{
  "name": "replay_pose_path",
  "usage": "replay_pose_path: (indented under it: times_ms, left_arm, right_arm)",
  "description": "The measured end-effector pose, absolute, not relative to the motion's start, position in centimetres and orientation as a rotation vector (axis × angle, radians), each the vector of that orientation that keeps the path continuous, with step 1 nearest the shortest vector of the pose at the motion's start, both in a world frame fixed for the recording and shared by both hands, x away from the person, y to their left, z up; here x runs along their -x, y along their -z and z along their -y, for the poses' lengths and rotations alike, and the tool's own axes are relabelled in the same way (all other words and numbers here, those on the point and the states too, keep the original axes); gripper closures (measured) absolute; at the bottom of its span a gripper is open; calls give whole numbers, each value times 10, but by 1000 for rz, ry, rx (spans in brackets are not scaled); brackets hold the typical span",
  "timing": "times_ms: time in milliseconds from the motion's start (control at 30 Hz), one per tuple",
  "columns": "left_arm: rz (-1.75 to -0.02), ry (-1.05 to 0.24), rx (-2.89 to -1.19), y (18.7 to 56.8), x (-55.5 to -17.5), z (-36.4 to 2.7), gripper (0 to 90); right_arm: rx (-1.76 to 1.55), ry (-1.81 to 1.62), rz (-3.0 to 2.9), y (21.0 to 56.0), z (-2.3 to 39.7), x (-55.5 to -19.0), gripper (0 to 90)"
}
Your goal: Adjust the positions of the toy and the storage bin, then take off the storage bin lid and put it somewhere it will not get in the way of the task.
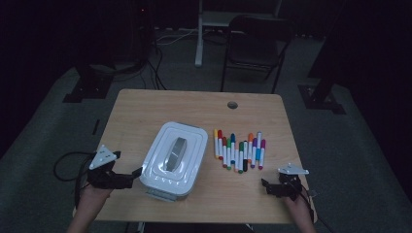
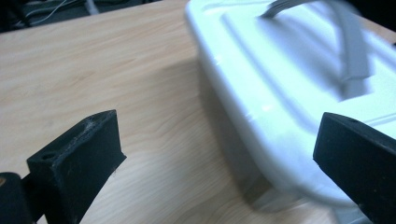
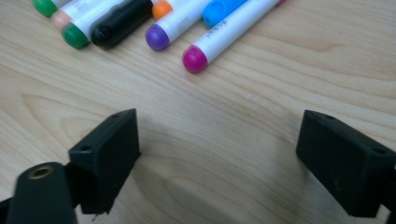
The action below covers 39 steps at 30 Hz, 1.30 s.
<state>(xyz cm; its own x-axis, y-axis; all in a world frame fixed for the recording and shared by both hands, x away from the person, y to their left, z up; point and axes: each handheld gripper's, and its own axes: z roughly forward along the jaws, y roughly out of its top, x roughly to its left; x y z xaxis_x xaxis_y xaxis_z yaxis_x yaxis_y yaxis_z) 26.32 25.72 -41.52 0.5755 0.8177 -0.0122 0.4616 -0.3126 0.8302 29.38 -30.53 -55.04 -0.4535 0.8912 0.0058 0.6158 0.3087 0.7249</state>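
Both of my claws sit nearest the camera, at the table's (image 1: 145, 104) near edge, and both stand open and empty. My left claw (image 1: 137, 173) is just beside the near left corner of the white box (image 1: 175, 160), 1 jaw tip close to its wall; whether it touches I cannot tell. The box rests left of centre, its lid (image 1: 187, 136) on and its grey handle (image 1: 176, 154) lying flat along the top. My right claw (image 1: 265, 184) is near the right edge, just short of the pens (image 1: 239, 150), which lie side by side in 1 row to the right of the box, apart from it. Risk, as I judge it: the left claw, closing from this low angle, could push the box sideways rather than catch it, since the rounded wall offers little to pinch; the right claw could roll the closely packed pens out of line if it nudges 1 while reaching for another. The left gripper view shows the box's wall (image 2: 261, 116) and the handle (image 2: 350, 56) blurred, between wide-set jaws. The right gripper view shows what the high view leaves too small: rounded cap ends, the magenta pen (image 3: 194, 58) nearest, then purple (image 3: 157, 37), black (image 3: 109, 29) and green (image 3: 74, 36), over bare wood between the jaws.
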Motion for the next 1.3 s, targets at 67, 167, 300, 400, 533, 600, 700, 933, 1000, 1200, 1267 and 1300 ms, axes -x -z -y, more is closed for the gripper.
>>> replay_pose_path:
  times_ms: [67, 167, 300, 400, 533, 600, 700, 933, 1000, 1200, 1267, 1300]
  left_arm:
    - [-1002, -524, -1967, 410, -265, -247, 17]
    - [-962, -501, -1985, 404, -269, -233, 17]
    - [-909, -470, -2028, 398, -275, -210, 18]
    - [-897, -441, -2055, 397, -280, -192, 17]
    - [-871, -442, -2088, 396, -285, -171, 17]
    - [-868, -436, -2106, 398, -289, -163, 17]
    - [-867, -444, -2144, 402, -292, -152, 20]
    - [-897, -511, -2159, 406, -296, -142, 160]
    - [-895, -511, -2167, 407, -298, -141, 161]
    - [-929, -535, -2146, 411, -300, -140, 237]
    - [-930, -533, -2132, 411, -300, -141, 295]
    - [-935, -540, -2128, 411, -299, -141, 321]
  right_arm:
    - [-1344, -942, -2184, 550, 305, -294, 127]
    - [-1347, -941, -2183, 550, 305, -294, 126]
    - [-1349, -941, -2183, 550, 305, -294, 126]
    - [-1348, -941, -2184, 550, 306, -294, 126]
    - [-1362, -935, -2171, 550, 305, -295, 126]
    - [-1365, -938, -2171, 550, 305, -296, 126]
    - [-1364, -936, -2171, 550, 305, -296, 126]
    - [-1363, -935, -2171, 550, 305, -296, 126]
    - [-1363, -936, -2171, 550, 305, -296, 126]
    - [-1363, -936, -2174, 550, 305, -296, 123]
    - [-1362, -936, -2173, 550, 305, -296, 123]
    - [-1362, -936, -2173, 550, 305, -296, 123]
